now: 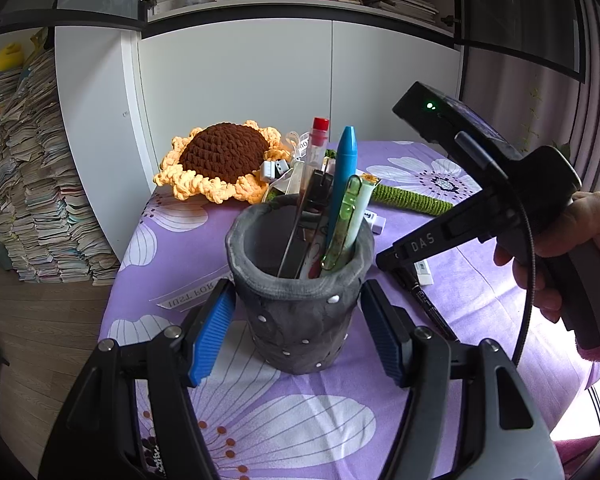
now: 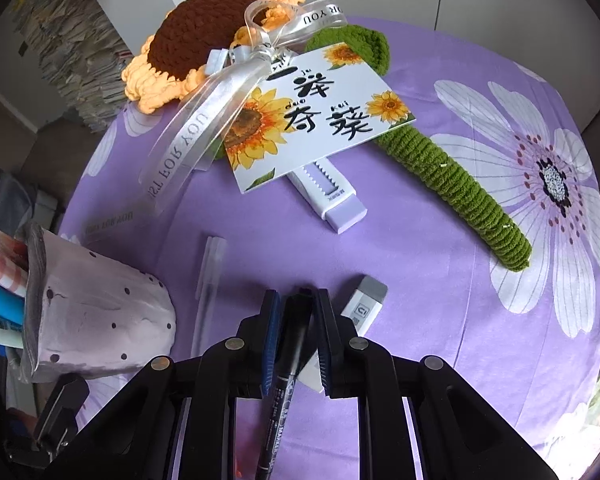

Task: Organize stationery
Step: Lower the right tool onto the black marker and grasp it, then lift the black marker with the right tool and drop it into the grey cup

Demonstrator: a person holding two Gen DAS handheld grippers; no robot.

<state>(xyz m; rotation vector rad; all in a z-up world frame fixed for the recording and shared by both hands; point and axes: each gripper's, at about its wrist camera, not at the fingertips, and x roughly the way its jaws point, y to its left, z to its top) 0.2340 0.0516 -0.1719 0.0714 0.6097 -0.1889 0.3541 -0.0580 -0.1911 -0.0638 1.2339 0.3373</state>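
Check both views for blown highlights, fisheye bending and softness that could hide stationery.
Left wrist view: straight cabinet edges bow, window light burns out the right edge, the pen holder stays sharp. Right wrist view: the clear pen looks smeared and faint on the purple tablecloth; the black marker between the right gripper pads reads clearly.

1. Ribbon point(image 2: 188, 136): printed "JUST FOR YOU", repeated along its length; the same wording shows on the strip beside the pen pot point(image 1: 296, 312).
2. Right gripper point(image 1: 384, 260): white letters "DAS" on its black arm.
3. Sunflower card point(image 2: 320, 120): large brush-style Chinese characters with small pinyin "duo" and "kui".
4. Black marker point(image 2: 288, 364): barrel print "MARKER", remainder too small to read.
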